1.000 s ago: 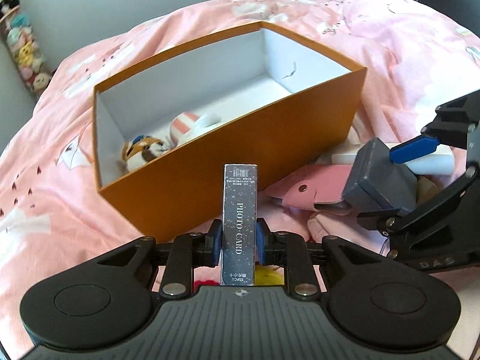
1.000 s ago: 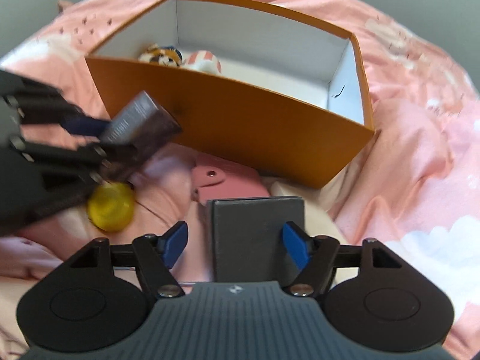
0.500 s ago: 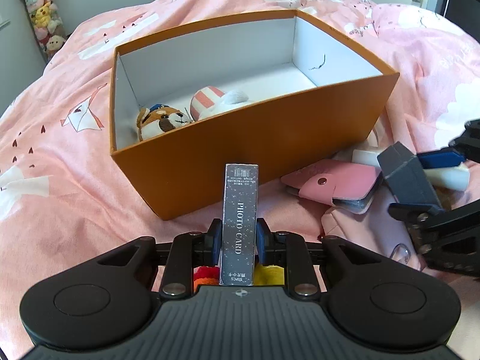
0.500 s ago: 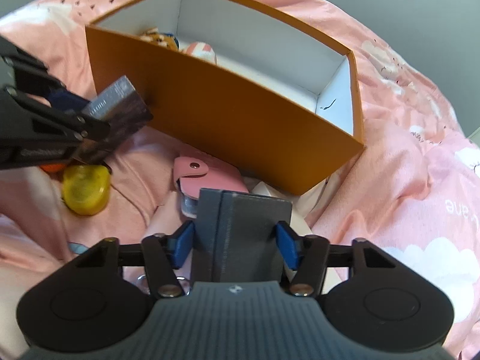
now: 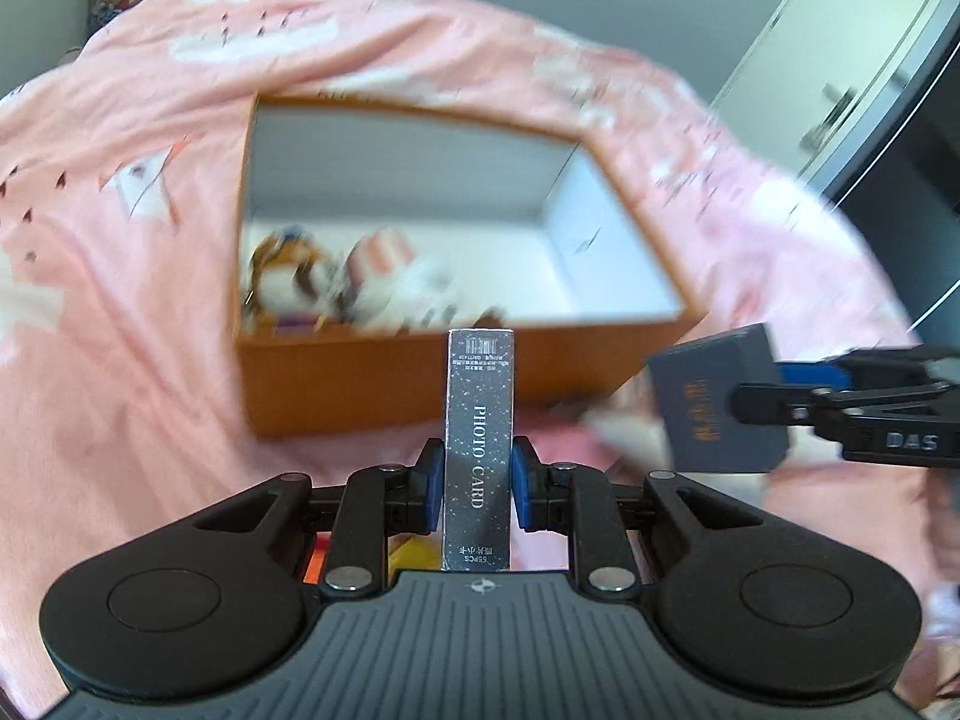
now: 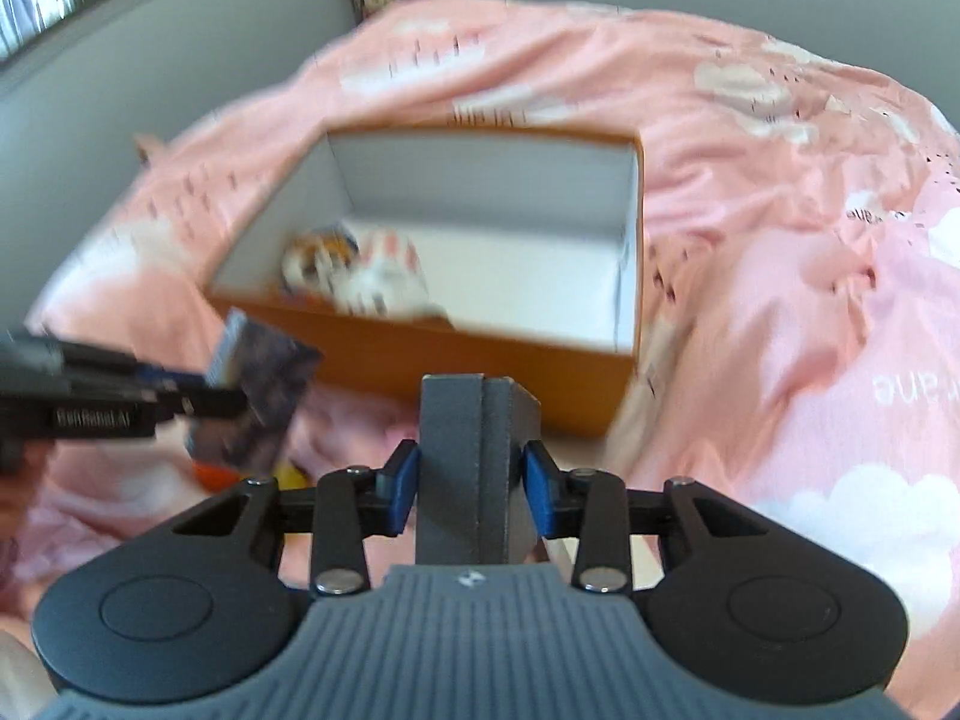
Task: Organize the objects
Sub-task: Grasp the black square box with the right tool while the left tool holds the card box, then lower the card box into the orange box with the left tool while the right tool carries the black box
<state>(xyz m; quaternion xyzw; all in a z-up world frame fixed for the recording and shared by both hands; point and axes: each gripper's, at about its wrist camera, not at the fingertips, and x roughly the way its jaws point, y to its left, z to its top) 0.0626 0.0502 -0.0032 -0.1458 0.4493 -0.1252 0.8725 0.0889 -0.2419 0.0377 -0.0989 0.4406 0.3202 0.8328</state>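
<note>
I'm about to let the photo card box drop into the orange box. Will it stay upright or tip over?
The photo card box looks tall and narrow, so it probably tips onto a broad side. Its crisp edges under the left gripper suggest stiff card that won't crumple. The plush toys in the orange box could cushion it.
</note>
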